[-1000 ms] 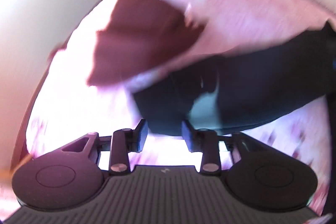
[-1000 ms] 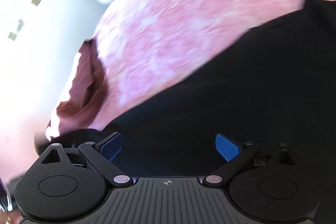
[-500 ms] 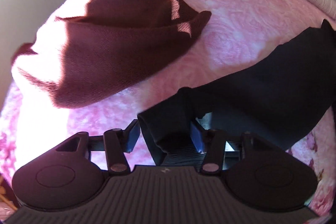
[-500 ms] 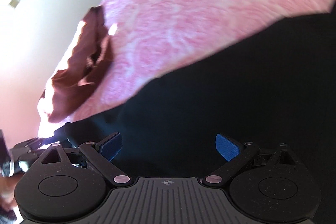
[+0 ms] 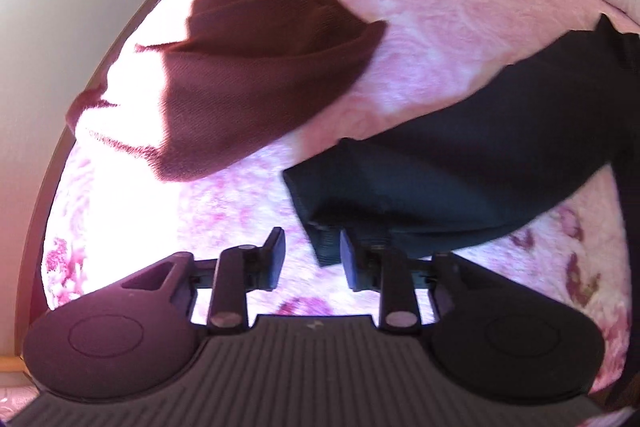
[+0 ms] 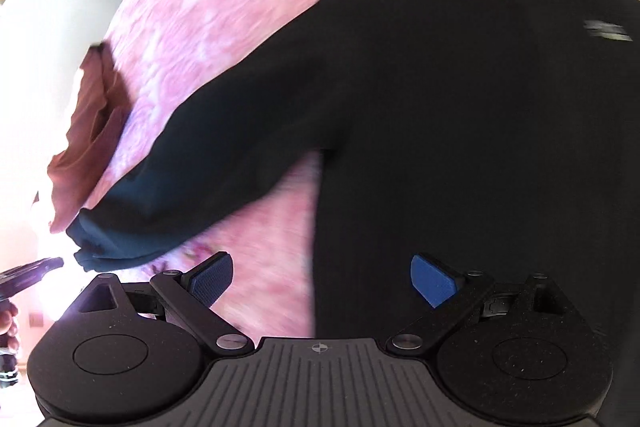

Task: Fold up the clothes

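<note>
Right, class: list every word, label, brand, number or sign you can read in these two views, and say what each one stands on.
No text can be read.
Pale mark on the chest of the black sweater: too blurred to read.
Small crosshair sign on the right claw body: a symbol, no letters.
Small mark on the left claw body: too small to read.

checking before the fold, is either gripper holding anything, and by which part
Nothing is gripped. The left gripper jaws are closing with the black sleeve cuff between them, not yet pinched; the right gripper is open, empty.
</note>
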`<control>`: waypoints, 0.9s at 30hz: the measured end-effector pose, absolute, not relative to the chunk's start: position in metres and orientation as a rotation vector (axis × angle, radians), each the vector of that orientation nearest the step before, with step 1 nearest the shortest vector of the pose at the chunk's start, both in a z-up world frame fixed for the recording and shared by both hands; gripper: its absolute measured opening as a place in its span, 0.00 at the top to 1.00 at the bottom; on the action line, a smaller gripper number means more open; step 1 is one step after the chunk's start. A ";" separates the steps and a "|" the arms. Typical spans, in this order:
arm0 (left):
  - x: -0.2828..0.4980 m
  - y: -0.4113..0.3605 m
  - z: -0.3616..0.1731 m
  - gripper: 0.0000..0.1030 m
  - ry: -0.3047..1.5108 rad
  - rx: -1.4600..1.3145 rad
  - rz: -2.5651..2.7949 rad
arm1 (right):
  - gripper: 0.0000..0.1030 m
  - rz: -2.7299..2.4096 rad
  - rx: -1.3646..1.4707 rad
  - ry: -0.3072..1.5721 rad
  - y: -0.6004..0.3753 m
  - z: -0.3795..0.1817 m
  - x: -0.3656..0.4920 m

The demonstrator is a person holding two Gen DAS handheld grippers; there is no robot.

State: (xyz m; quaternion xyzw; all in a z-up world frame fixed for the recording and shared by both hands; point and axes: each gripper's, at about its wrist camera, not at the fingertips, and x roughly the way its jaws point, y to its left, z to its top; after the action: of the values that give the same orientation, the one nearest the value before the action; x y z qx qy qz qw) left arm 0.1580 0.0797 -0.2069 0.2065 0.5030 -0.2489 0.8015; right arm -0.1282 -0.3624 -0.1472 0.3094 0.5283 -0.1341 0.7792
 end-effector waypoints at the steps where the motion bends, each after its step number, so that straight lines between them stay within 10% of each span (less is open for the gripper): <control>1: 0.146 0.072 -0.201 0.74 1.069 0.452 -0.554 | 0.04 -0.323 0.665 1.128 -0.372 -0.139 -0.147; 27: -0.269 -0.102 -0.048 0.53 0.897 0.467 -0.613 | 0.04 -0.502 0.543 0.986 -0.545 0.017 -0.509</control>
State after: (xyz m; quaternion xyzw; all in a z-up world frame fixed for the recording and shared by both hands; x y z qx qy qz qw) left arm -0.2687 -0.1021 -0.0483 0.2203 0.4228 -0.2892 0.8301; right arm -0.5090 -0.5446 0.0173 0.2546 0.4625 -0.2353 0.8160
